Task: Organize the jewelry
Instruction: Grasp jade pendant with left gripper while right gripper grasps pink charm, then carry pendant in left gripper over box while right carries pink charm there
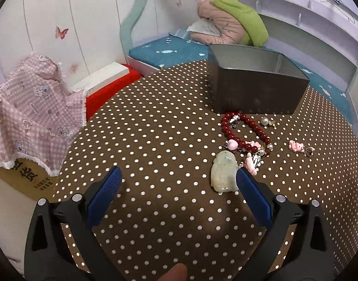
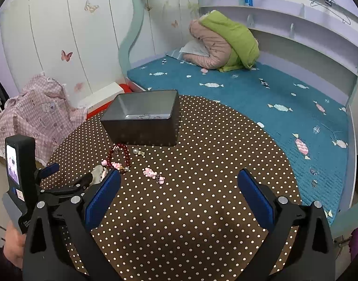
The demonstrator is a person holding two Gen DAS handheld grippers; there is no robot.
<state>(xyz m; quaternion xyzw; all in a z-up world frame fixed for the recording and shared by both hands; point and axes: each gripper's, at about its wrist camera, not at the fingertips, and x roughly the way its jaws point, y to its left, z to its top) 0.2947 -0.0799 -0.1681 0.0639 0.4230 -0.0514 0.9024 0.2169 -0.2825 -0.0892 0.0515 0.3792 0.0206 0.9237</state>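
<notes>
A grey metal box [image 1: 253, 86] stands open on the brown polka-dot table [image 1: 155, 128]; it also shows in the right wrist view [image 2: 143, 121], with something beaded inside. In front of it lie a red bead bracelet [image 1: 244, 131], a pearl earring [image 1: 266, 121], pink charms [image 1: 297, 146] and a pale jade pendant [image 1: 223, 174]. My left gripper [image 1: 179, 175] is open low over the table, its right finger beside the pendant. My right gripper [image 2: 179, 178] is open and empty over the table; the pink charms [image 2: 152, 173] lie ahead of it to the left.
A pink checked cloth [image 1: 31, 114] covers a cardboard box at the left. A bed with a blue blanket [image 2: 260, 98] and a folded green and pink quilt [image 2: 225, 44] lies behind the table. The left gripper's body [image 2: 19, 182] shows at the left of the right wrist view.
</notes>
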